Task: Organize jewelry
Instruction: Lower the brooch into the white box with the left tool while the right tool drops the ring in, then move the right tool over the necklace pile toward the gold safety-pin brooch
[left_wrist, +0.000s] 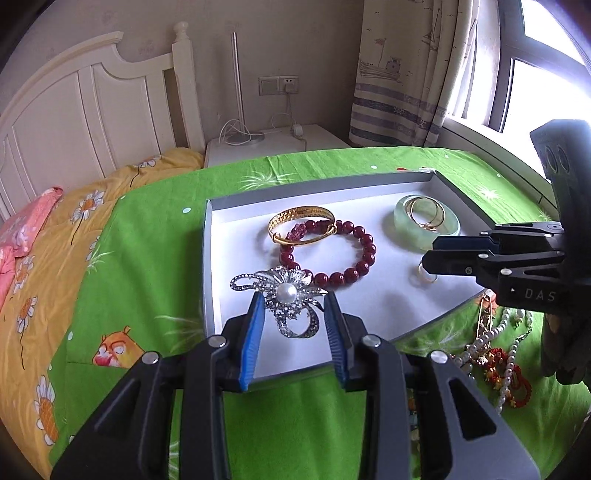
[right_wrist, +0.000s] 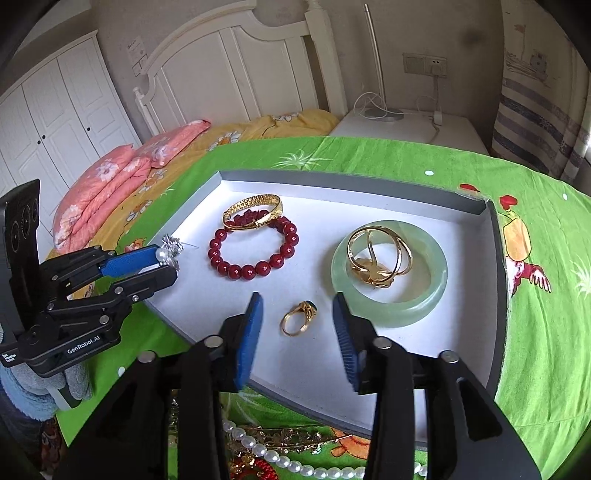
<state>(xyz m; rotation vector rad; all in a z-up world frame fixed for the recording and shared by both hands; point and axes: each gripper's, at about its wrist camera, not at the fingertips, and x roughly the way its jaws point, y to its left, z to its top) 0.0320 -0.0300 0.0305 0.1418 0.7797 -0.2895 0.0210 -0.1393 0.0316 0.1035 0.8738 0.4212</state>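
A shallow grey tray with a white floor (left_wrist: 236, 229) (right_wrist: 461, 332) lies on a green cloth. In it are a gold bangle (left_wrist: 301, 223) (right_wrist: 253, 212), a red bead bracelet (left_wrist: 347, 258) (right_wrist: 255, 254), a jade bangle (left_wrist: 426, 221) (right_wrist: 389, 273) with a gold wire bangle (right_wrist: 380, 254) on it, and a gold ring (left_wrist: 424, 273) (right_wrist: 299, 317). My left gripper (left_wrist: 295, 306) (right_wrist: 168, 264) is open around a silver pearl brooch (left_wrist: 286, 295) (right_wrist: 171, 249) at the tray's left side. My right gripper (right_wrist: 299, 308) (left_wrist: 430, 260) is open and straddles the ring.
A heap of pearl strands and red and gold pieces (left_wrist: 495, 350) (right_wrist: 295, 454) lies on the cloth near the tray's front edge. A bed with yellow quilt (left_wrist: 55, 236) and pink pillows (right_wrist: 110, 184) is left. A white nightstand (left_wrist: 273, 142) stands behind.
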